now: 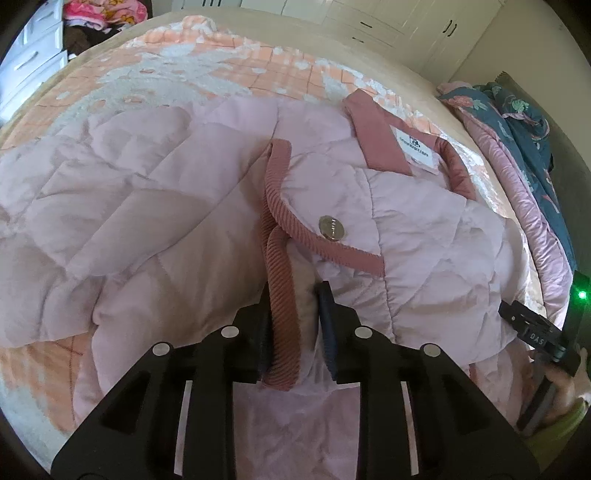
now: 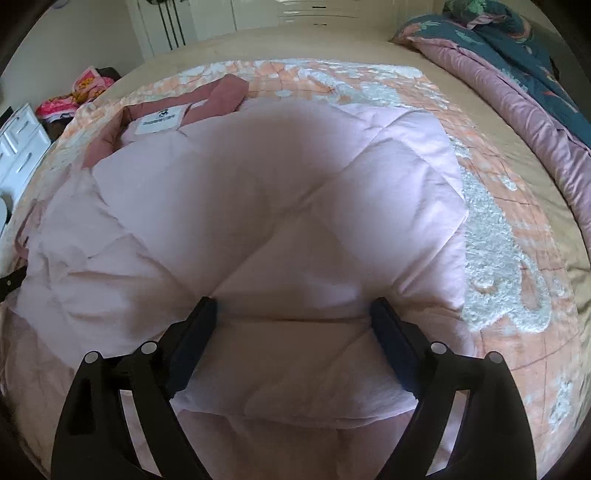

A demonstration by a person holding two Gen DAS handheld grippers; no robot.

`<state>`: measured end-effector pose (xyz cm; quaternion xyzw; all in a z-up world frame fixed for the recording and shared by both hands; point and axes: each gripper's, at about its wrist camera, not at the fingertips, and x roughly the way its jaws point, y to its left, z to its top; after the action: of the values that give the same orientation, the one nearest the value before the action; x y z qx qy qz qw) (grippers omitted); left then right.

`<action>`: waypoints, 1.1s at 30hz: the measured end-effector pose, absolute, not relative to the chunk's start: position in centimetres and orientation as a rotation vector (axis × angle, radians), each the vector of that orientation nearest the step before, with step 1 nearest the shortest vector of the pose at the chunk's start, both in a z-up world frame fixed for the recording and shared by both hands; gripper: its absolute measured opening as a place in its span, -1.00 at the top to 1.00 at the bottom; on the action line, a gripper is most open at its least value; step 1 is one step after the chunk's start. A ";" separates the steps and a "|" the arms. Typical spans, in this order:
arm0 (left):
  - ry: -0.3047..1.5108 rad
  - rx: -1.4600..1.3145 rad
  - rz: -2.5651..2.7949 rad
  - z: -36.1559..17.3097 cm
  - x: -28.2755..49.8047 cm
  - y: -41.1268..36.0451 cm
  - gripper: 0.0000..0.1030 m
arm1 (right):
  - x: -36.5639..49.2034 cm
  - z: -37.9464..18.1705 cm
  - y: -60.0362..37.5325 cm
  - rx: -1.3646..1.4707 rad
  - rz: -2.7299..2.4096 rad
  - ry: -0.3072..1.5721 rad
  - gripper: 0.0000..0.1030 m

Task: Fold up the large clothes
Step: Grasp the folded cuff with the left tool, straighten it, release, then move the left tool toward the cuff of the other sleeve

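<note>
A pale pink quilted jacket (image 1: 147,206) lies spread on the bed, with its dusty-rose collar and white label (image 1: 413,147) at the far side. My left gripper (image 1: 295,314) is shut on the jacket's ribbed rose front trim (image 1: 282,295), just below a silver snap button (image 1: 332,228). In the right wrist view the same jacket (image 2: 277,192) shows a puffy folded panel. My right gripper (image 2: 295,317) stands wide open astride the near edge of that fold, with the fingers (image 2: 195,332) apart from the cloth's sides. The label (image 2: 159,118) sits far left.
A peach checked blanket with white fluffy patches (image 2: 498,221) covers the bed. A rolled pink and teal floral quilt (image 2: 535,74) lies along the right edge. White drawers (image 1: 33,55) and a heap of bright clothes (image 1: 103,11) stand at the far left. A hand (image 1: 565,387) holds the other gripper's handle.
</note>
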<state>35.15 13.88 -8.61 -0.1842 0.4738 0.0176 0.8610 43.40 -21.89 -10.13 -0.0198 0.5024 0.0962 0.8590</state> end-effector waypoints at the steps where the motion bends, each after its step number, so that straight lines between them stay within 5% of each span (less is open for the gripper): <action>1: 0.993 -0.388 0.037 -8.7 35.1 13.9 0.67 | 43.3 -10.0 -21.9 -0.034 0.196 1.055 -0.67; 11: 1.018 -0.341 0.034 -6.6 32.8 13.8 0.36 | 38.7 -5.7 -22.4 0.099 0.170 1.008 -0.72; 15: 1.019 -0.343 0.012 -5.4 31.3 13.9 -0.22 | 37.0 -3.7 -21.8 0.125 0.192 0.981 -0.88; 22: 0.989 -0.342 -0.008 -2.4 28.6 13.9 -0.82 | 34.0 -0.8 -21.0 0.145 0.216 0.938 -0.90; 33: 0.918 -0.328 0.004 1.7 24.6 14.3 -0.82 | 30.3 3.6 -18.9 0.123 0.273 0.867 -0.92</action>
<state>24.62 14.29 1.73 -0.1574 0.4412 0.0018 0.8835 30.32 -18.89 3.62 0.0594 0.4186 0.1316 0.8966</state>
